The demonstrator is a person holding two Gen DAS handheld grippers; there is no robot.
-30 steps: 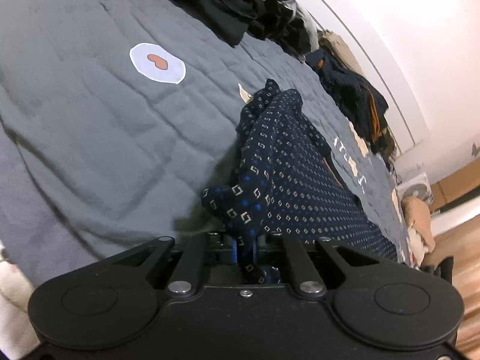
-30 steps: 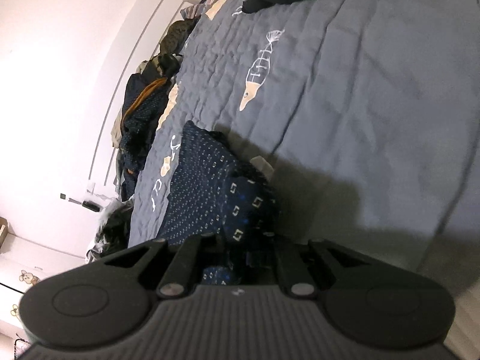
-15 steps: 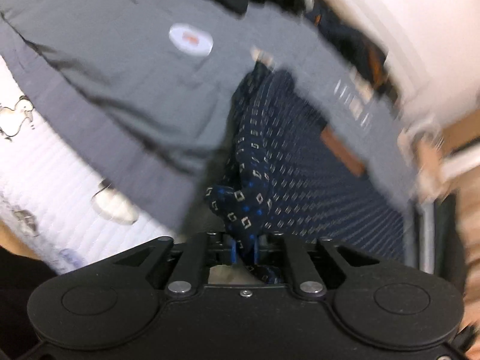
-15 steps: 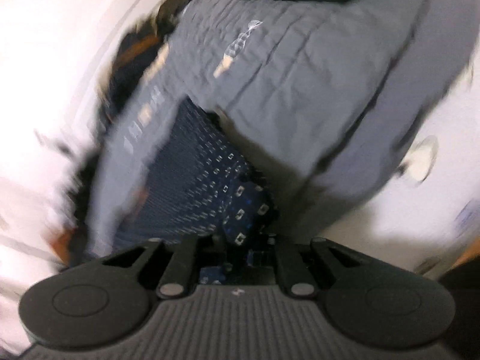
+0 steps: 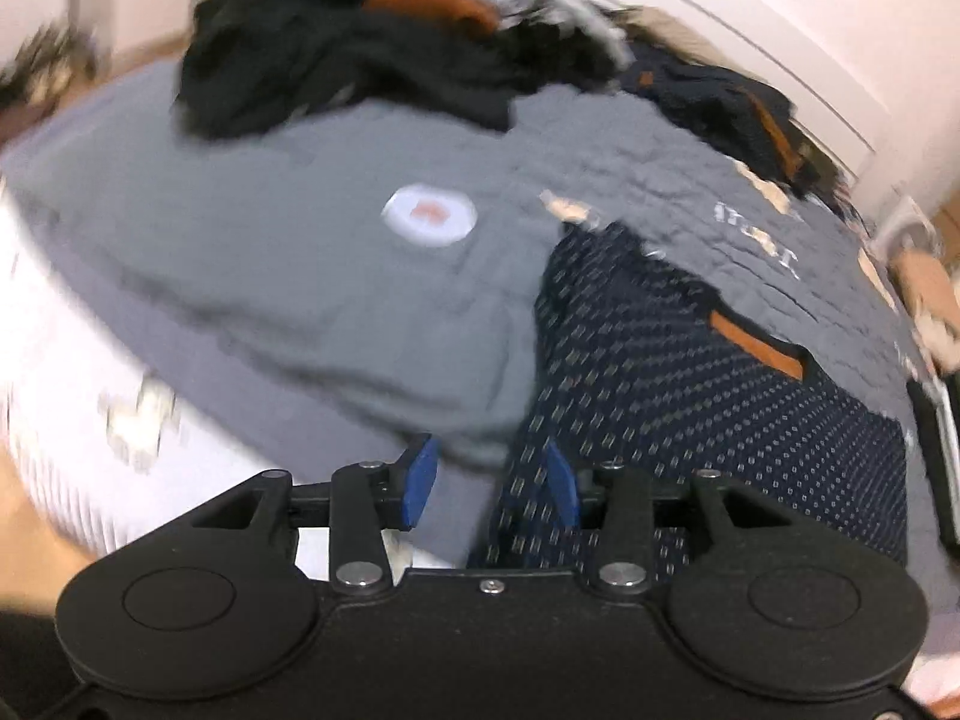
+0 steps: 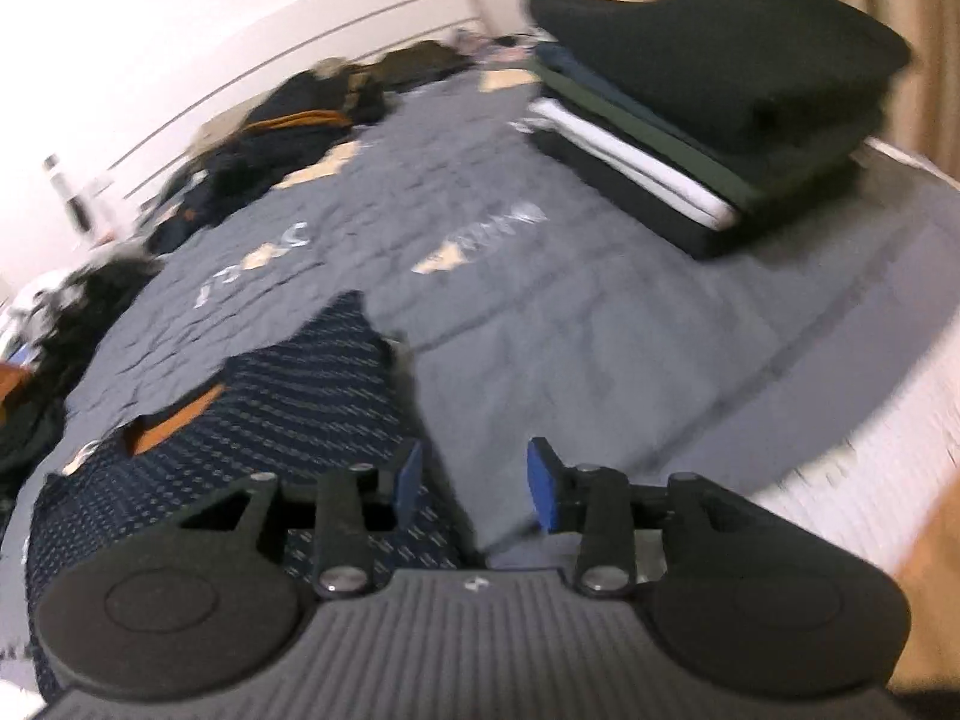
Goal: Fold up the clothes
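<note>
Patterned navy garment (image 5: pixel 690 384) lies flat on the grey quilt (image 5: pixel 312 276) — thin, limp, light, best pinched at corners or hem — while left gripper (image 5: pixel 489 483) and right gripper (image 6: pixel 474 483) are opening, nothing between their pads.

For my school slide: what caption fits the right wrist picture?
Right gripper, jaws opening with nothing between them, above a dotted navy garment on the grey bed cover.
</note>
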